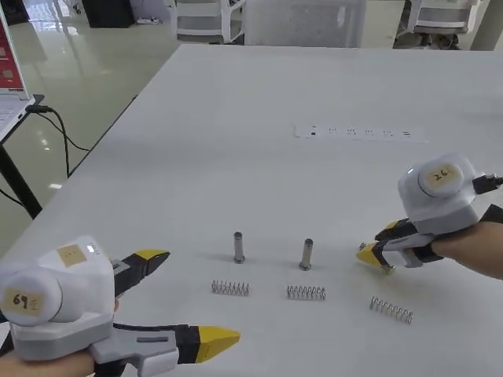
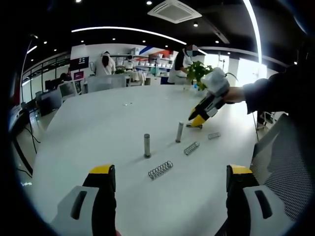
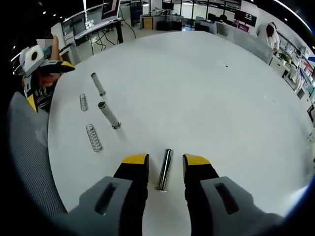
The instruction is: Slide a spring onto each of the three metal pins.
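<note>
Two metal pins (image 1: 238, 247) (image 1: 306, 254) stand upright on the white table (image 1: 259, 141). Three springs (image 1: 230, 288) (image 1: 306, 293) (image 1: 391, 309) lie flat in a row in front of them. A third pin (image 3: 164, 169) lies flat on the table between the jaws of my right gripper (image 3: 166, 160), with a gap on each side of it. That right gripper (image 1: 376, 253) is low at the table, right of the upright pins. Near the front left edge my left gripper (image 1: 185, 302) is open and holds nothing, its jaws wide apart.
A white power strip (image 1: 361, 133) lies flat further back on the table. A laptop (image 1: 8, 78) on a stand with cables is off the table's left edge. In the background of the left gripper view are chairs and people.
</note>
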Tool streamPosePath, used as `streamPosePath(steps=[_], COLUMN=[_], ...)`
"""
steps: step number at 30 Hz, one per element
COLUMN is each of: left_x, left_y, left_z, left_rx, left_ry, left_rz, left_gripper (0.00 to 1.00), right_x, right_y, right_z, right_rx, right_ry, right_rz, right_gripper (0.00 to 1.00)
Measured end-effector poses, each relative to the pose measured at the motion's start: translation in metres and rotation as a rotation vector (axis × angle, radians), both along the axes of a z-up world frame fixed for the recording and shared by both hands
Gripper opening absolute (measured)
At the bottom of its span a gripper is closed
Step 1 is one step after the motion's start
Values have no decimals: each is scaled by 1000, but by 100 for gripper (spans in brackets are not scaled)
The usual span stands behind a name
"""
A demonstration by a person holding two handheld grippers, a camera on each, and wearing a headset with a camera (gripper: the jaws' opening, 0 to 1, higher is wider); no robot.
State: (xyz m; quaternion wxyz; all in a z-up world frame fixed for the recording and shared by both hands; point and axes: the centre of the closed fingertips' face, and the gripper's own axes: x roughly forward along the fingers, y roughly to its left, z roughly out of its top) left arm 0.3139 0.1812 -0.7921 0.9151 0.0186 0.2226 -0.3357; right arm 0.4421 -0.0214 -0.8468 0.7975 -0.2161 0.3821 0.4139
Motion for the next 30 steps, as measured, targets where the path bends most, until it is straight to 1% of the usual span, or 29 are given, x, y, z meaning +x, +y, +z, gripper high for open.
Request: streamPosePath(steps=[4, 12, 17, 24, 30], left_x=[-1, -2, -2, -1, -1], left_y=[0, 1, 2, 1, 2], left_z=[-1, 0, 0, 0, 0], left_rx=[0, 0, 0, 0, 0], left_ry=[3, 3, 3, 1, 3], left_rz=[1, 3, 4, 2, 1], left_gripper=[92, 92, 92, 92, 92], right_x=[2, 5, 4, 4, 6], right_y=[0, 1, 2, 2, 2], right_z=[-2, -8, -10, -13, -14], right_rx=[-9, -26, -36, -41, -49], right_ry=[8, 28, 44, 61, 65], right_rz=[-9, -23, -32, -43, -53], right_gripper=[24, 21, 17, 15, 13])
